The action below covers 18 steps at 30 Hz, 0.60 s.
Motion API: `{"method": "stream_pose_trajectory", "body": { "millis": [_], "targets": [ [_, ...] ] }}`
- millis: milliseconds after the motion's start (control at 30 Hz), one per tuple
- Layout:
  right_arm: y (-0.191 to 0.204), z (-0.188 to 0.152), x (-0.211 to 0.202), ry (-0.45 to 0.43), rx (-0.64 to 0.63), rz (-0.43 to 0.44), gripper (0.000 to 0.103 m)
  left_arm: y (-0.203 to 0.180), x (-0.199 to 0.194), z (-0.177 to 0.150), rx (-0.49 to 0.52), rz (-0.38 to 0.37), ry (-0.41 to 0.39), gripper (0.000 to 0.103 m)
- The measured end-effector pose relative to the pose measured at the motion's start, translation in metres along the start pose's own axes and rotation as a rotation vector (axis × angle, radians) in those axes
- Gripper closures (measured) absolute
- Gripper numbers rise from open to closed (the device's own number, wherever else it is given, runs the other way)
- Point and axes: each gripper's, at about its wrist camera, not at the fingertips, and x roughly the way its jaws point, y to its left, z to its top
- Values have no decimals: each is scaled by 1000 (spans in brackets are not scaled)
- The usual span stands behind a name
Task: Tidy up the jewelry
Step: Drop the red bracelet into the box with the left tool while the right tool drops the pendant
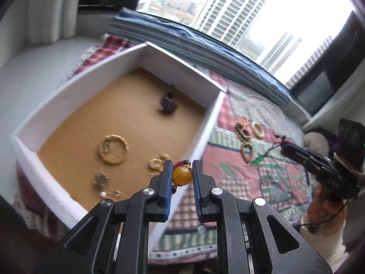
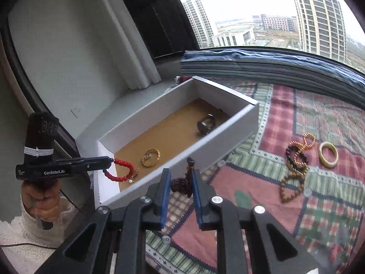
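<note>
- Box (image 1: pixel 109 77) lies ahead of and below both claws; white walls, brown floor, open top, long axis running away from me toward the window.
- Left claw (image 1: pixel 182 173): clamped on a red bead bracelet (image 2: pixel 121 170). In the left wrist view only its amber bead (image 1: pixel 181 176) shows, pinched between the pads; the right wrist view shows the red loop dangling from the tips.
- The left claw hangs over the box's near end, by its right wall, so I judge it the nearer one for a drop.
- Right claw (image 2: pixel 181 180): closed on a dark carved pendant (image 2: pixel 181 183), with a short beaded cord standing up above the pads. It sits just outside the box's near long wall, over the blanket (image 2: pixel 319 205).
- In the left wrist view a green charm (image 1: pixel 257 161) on a dark cord hangs from the right claw; I cannot tell whether it is part of the same piece.
- Already in the box: gold bangle (image 1: pixel 113 149), a small gold piece, a silver clasp item, and a dark lump near the far end.
- Left on the blanket, to the right of the box and well apart from it: tangled bead strands (image 2: pixel 295 167) and a pale ring (image 2: pixel 328 154) just beside them.
- Hard to make out: box contents are blurred; the dark lump is unidentifiable. The bracelet's lower part is hidden behind my left pads.
</note>
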Motion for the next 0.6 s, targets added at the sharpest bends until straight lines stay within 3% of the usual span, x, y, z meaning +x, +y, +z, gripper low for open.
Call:
{"method": "stream_pose_trajectory", "body": {
  "millis": [200,500,533,567,600],
  "targets": [
    [37,40,73,44,-50,23,84,37,32,26,-21,123,20,88],
    [37,61,183,166,-65,-72,83,54,92,24,-29,156,90,87],
    [33,61,190,174,-52,-82,82,54,97,22,-17,180,91,84],
    [30,61,197,189,-41,-93,82,52,99,19,-5,206,90,70],
    [27,60,201,199,-30,-104,74,51,100,16,5,233,86,58]
  ]
}}
